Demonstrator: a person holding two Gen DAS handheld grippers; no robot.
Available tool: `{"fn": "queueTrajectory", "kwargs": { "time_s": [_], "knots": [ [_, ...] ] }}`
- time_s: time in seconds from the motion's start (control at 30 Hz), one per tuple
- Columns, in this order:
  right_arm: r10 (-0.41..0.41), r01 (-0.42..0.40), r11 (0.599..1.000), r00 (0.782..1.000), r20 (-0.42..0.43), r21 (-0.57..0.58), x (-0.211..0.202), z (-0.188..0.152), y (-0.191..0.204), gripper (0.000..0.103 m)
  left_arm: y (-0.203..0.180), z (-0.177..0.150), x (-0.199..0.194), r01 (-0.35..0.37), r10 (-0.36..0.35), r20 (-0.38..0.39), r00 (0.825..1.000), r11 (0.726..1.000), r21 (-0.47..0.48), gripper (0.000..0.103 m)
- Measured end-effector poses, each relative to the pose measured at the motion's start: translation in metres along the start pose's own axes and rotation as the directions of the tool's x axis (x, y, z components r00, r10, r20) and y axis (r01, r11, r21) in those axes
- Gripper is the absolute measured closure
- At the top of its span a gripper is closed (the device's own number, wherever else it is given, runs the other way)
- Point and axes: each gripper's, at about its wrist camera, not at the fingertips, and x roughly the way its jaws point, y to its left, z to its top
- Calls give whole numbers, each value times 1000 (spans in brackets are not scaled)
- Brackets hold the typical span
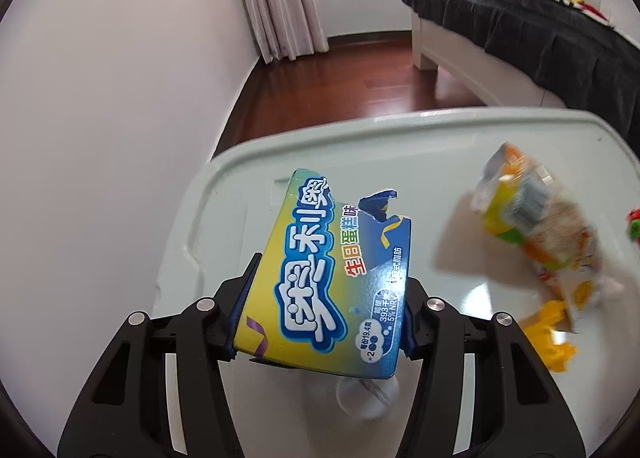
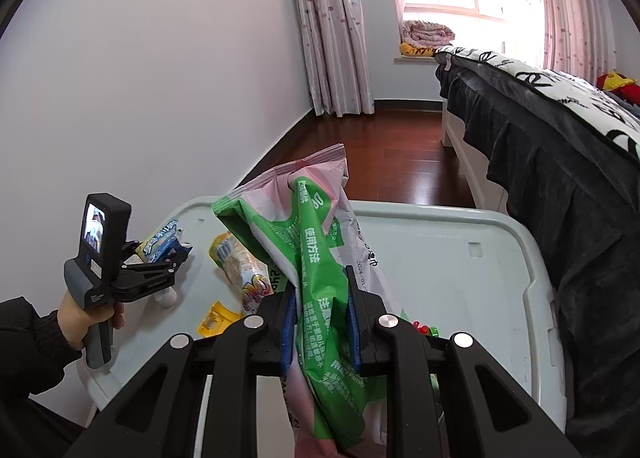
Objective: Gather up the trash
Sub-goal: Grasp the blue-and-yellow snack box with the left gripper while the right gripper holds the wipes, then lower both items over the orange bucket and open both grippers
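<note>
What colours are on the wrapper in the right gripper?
The crumpled plastic wrapper is green, pink and white; right wrist view shows it best.

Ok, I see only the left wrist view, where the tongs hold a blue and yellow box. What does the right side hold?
Observer: The right tongs are shut on a green and pink bag, held up over the white table.
Operator: At my right edge something red and green is cut off. Where does it lie?
Observer: The red and green piece lies on the table just behind the right tongs. Most of it is hidden, so I cannot name it.
Operator: And the blurred yellow thing?
Observer: The yellow thing is a flat frame with open windows. It lies beside the orange wrapper, nearer to us than your blue and yellow box.
</note>
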Motion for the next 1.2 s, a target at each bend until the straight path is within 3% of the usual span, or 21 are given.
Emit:
{"fn": "queueTrajectory", "kwargs": {
  "time_s": [0.37, 0.53, 0.7, 0.9, 1.2],
  "knots": [
    [74, -70, 997, 994, 80, -45, -89, -19, 41, 82, -25, -26, -146, 135, -136, 134, 982, 991, 19, 49],
    [135, -131, 990, 987, 82, -51, -140, -53, 62, 82, -43, -68, -211, 190, -190, 128, 973, 982, 12, 49],
    [186, -184, 981, 982, 27, -67, -169, -95, 85, 82, -61, -122, -252, 206, -204, 88, 975, 979, -15, 49],
    [213, -215, 976, 976, -50, -42, -185, -149, 105, 82, -83, -182, -269, 220, -220, 0, 975, 972, -78, 49],
    [201, -204, 979, 967, -155, -4, -181, -201, 118, 82, -100, -240, -257, 216, -234, -127, 964, 966, -138, 49]
  ]
}}
